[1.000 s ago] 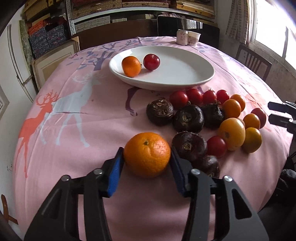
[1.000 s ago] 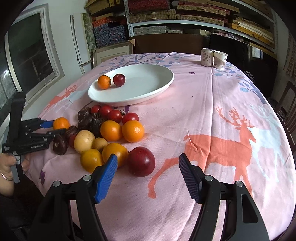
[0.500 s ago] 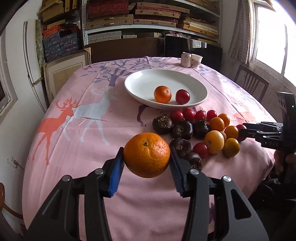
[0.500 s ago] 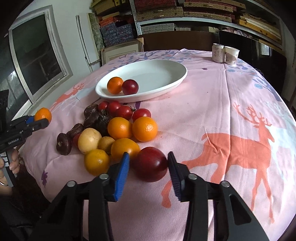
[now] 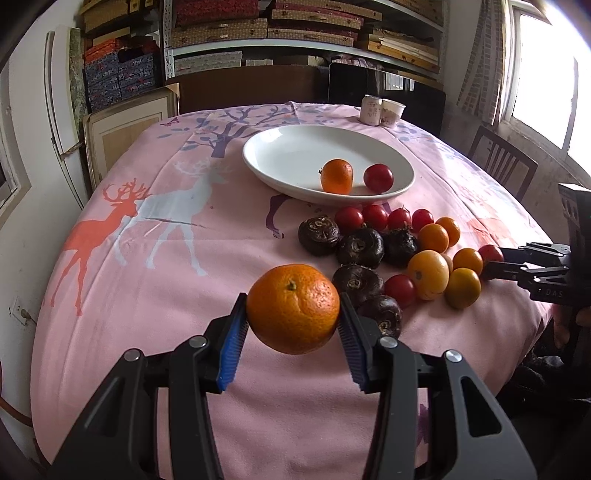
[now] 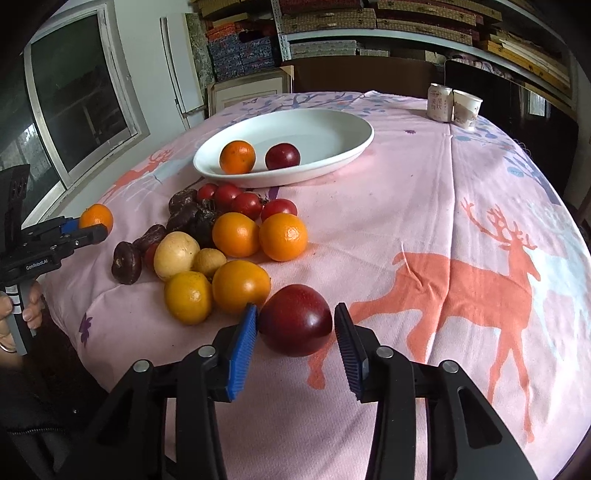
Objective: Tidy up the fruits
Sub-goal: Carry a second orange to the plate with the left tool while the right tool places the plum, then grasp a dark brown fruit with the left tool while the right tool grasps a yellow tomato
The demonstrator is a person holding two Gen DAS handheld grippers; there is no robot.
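Gripping mandarin (image 5: 293,308), left fingers (image 5: 231,345) — right fingers (image 6: 242,345) just opening around plum (image 6: 295,319) near table (image 6: 406,387) edge

Stacked shelves (image 5: 303,33), bright window (image 5: 543,74) — wooden chair (image 5: 502,162)

Tablecloth (image 6: 424,206) matt pink cloth; plate (image 6: 332,125) glossy white ceramic; mandarin (image 5: 293,308) dimpled; plum (image 6: 295,319) smooth, shiny.

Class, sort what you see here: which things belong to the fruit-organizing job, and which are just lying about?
Belong to the job:
- mandarin, held in the left gripper
- dark red plum
- fruit pile on the cloth
- white plate, already holding two fruits

Just lying about:
- can
- paper cup
- chair
- shelf boxes
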